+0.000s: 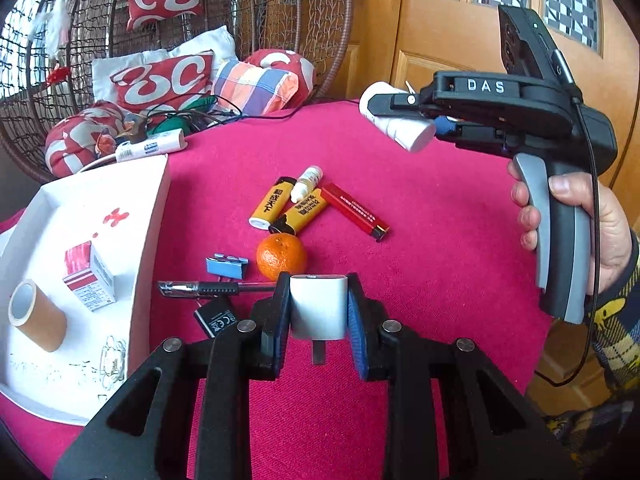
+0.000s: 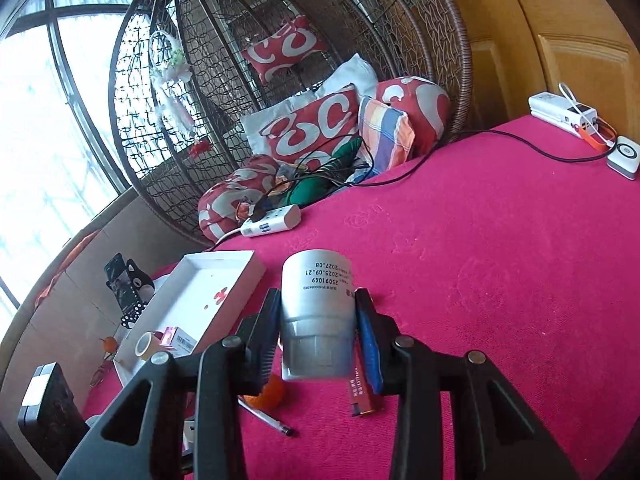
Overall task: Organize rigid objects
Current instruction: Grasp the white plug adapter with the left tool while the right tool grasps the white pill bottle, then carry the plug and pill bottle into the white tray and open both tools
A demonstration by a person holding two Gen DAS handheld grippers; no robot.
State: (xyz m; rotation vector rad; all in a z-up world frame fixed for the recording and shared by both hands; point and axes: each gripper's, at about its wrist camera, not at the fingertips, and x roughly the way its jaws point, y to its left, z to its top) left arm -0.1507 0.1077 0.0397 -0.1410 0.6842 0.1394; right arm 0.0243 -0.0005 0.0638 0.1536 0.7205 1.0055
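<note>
my left tongs (image 1: 319, 308) clamp white charger (image 1: 318, 306), lifted near table's (image 1: 440, 240) front edge | right tongs (image 2: 318, 332) pinch white bottle (image 2: 316, 312) above table middle | both held clear for white tray (image 1: 80, 216), left edge

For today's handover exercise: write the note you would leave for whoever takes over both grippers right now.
Left gripper: shut on a white charger, held above the table.
Right gripper: shut on a white bottle, in the air.
In the white tray: tape roll, small box.
On the red cloth: three lighters, dropper bottle, orange, clip, pen, black adapter.
Likely next: put both held items in the tray, then the rest.
</note>
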